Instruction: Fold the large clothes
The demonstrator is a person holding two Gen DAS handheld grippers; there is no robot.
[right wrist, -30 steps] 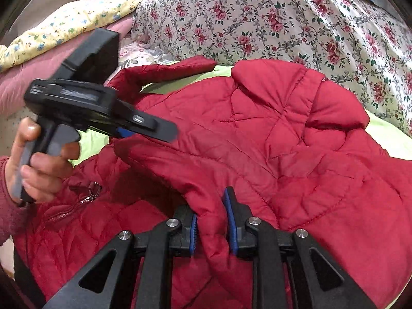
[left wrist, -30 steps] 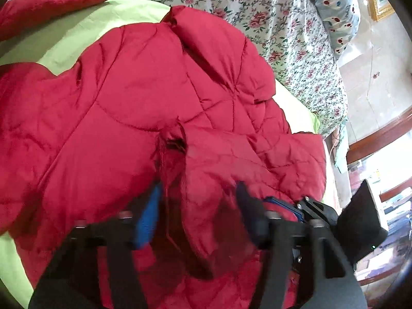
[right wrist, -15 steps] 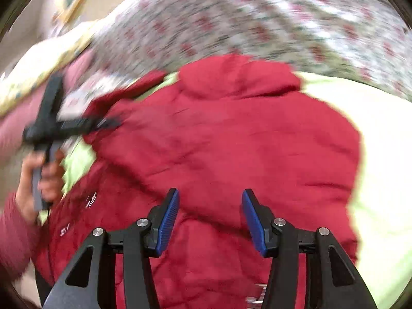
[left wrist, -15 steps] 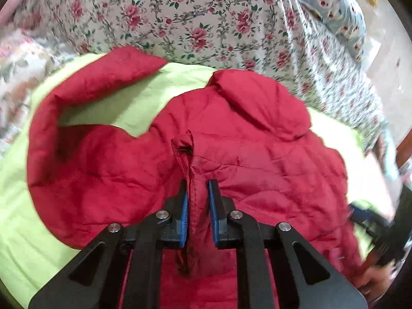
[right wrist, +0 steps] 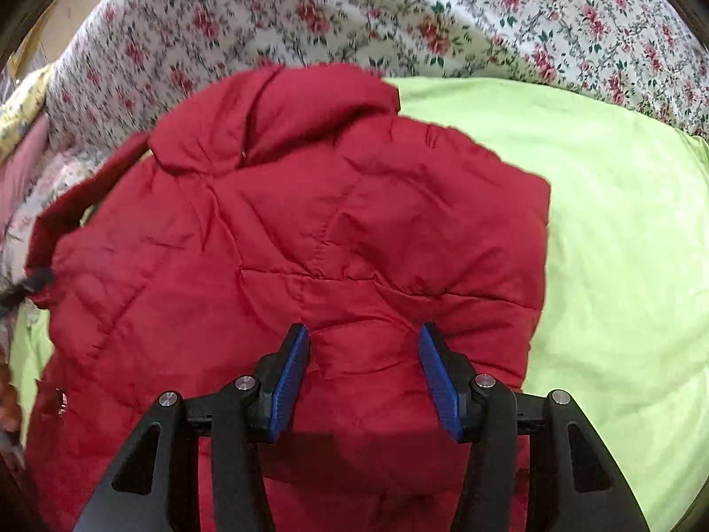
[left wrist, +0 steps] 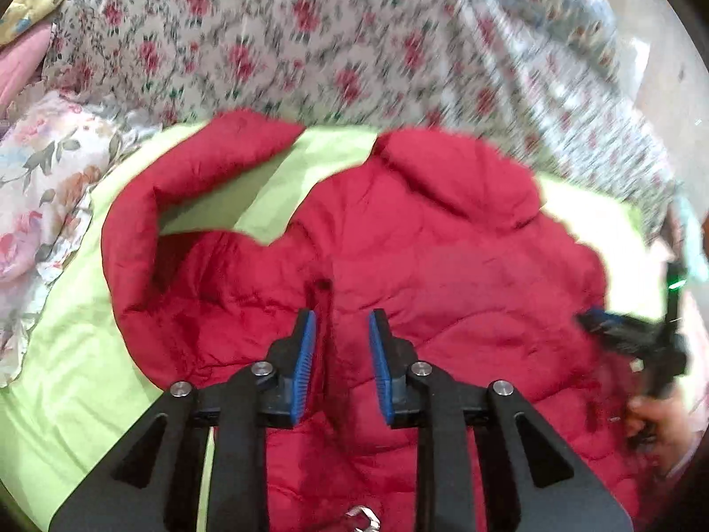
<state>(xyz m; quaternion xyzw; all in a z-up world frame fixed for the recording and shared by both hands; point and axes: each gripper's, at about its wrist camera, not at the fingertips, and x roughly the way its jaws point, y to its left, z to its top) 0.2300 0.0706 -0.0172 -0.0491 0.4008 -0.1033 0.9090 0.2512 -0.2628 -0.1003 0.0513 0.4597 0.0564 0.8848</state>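
A red quilted hooded jacket [left wrist: 443, 257] lies on a lime green sheet [left wrist: 79, 377], hood toward the floral bedding. One sleeve [left wrist: 177, 186] curves out to the left. My left gripper [left wrist: 342, 323] is open just above the jacket's middle, with a fabric ridge between its blue pads, not pinched. In the right wrist view the jacket [right wrist: 310, 221] lies with its right side folded in. My right gripper [right wrist: 363, 337] is wide open above its lower part and holds nothing. The right gripper also shows blurred at the right edge of the left wrist view [left wrist: 638, 341].
A floral quilt [right wrist: 399, 13] rises behind the jacket. A flower-print pillow [left wrist: 40, 186] lies at the left. Bare green sheet [right wrist: 620, 244] stretches to the right of the jacket. A metal zipper pull [left wrist: 361, 516] shows at the bottom.
The left gripper shut on a jacket fold, carried it over, then opened and let it go. The right gripper released its fold and drew back. The jacket now lies narrower.
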